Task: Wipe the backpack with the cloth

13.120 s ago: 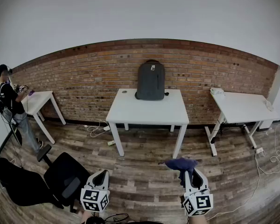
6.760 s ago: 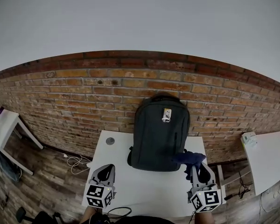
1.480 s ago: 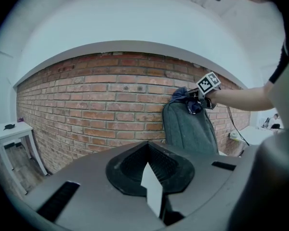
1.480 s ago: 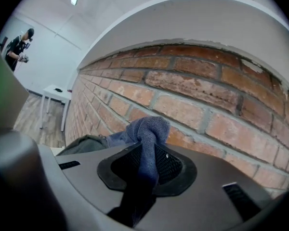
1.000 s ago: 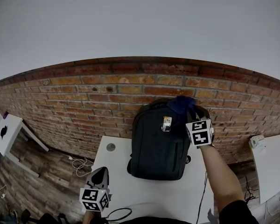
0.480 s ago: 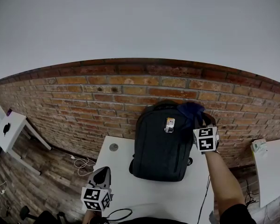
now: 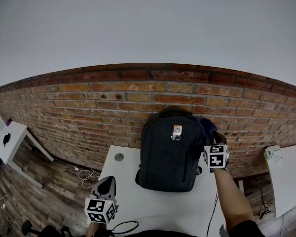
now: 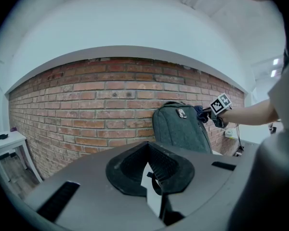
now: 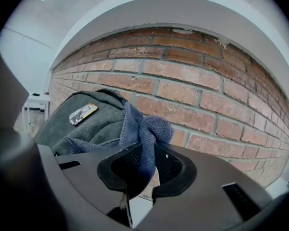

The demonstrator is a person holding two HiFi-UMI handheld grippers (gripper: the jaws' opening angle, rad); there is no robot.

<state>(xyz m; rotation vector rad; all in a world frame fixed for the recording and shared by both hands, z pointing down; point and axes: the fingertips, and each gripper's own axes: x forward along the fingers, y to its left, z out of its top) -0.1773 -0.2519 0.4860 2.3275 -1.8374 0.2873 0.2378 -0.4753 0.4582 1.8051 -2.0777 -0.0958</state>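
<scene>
One cloth [image 7: 206,125] at the backpack [image 7: 167,154]'s top.
Right hand-held gripper [image 7: 210,134] pinches it; left hand-held gripper [image 7: 107,182] is pressed together.

white table [image 7: 155,207] w/ backpack [image 7: 167,152] upright at back, small round disc [image 7: 119,157] beside.

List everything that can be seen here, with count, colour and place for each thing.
backpack: 1, dark grey, upright on the table, leaning on the wall
cloth: 1, dark blue, against the backpack's upper right side
table: 1, white, before the wall
left table: 1, white, far left
right table: 1, white, far right
brick wall: 1, red-brown, behind
left gripper: 1, jaws together, empty, near the table's left corner
right gripper: 1, shut on the cloth
</scene>
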